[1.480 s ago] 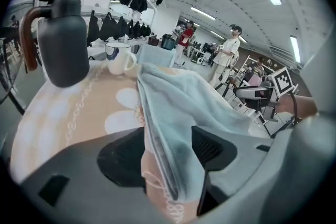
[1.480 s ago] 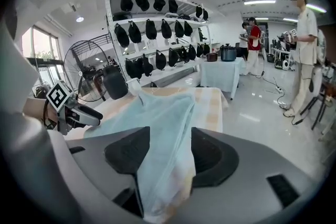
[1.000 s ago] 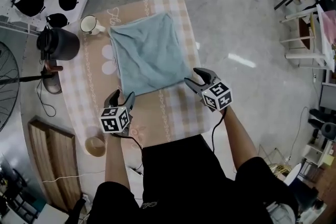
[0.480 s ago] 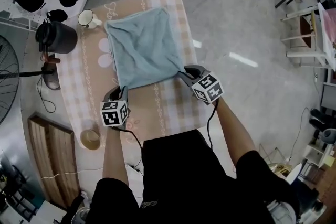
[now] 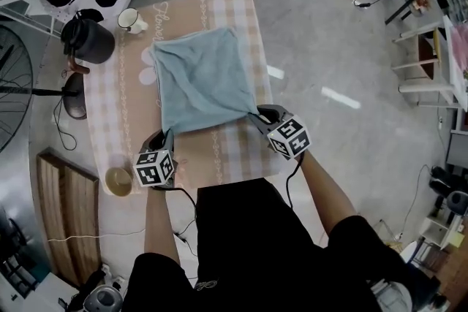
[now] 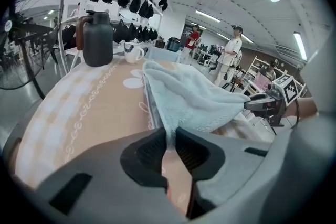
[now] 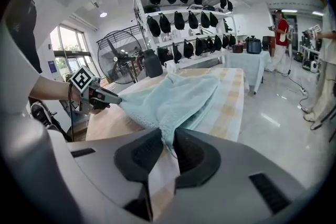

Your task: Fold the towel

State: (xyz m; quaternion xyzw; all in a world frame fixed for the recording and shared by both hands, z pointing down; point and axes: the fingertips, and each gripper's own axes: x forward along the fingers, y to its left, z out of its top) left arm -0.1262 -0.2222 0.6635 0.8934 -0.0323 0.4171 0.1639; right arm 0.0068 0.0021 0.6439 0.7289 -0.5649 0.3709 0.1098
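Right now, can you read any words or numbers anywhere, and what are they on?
"Flower", last letters unsure: cursive print on the tablecloth, beside the mug.
Cubes on the left gripper and right gripper: square patterns, no letters.
Blue sign by the window: too small to read.

The table point(image 5: 110, 120) is bare left of the towel point(image 5: 205, 80). A jug point(image 5: 89, 42) and mug point(image 5: 131, 20) crowd its far left corner. A cup point(image 5: 117, 181) stands near the left gripper point(image 5: 163, 137).
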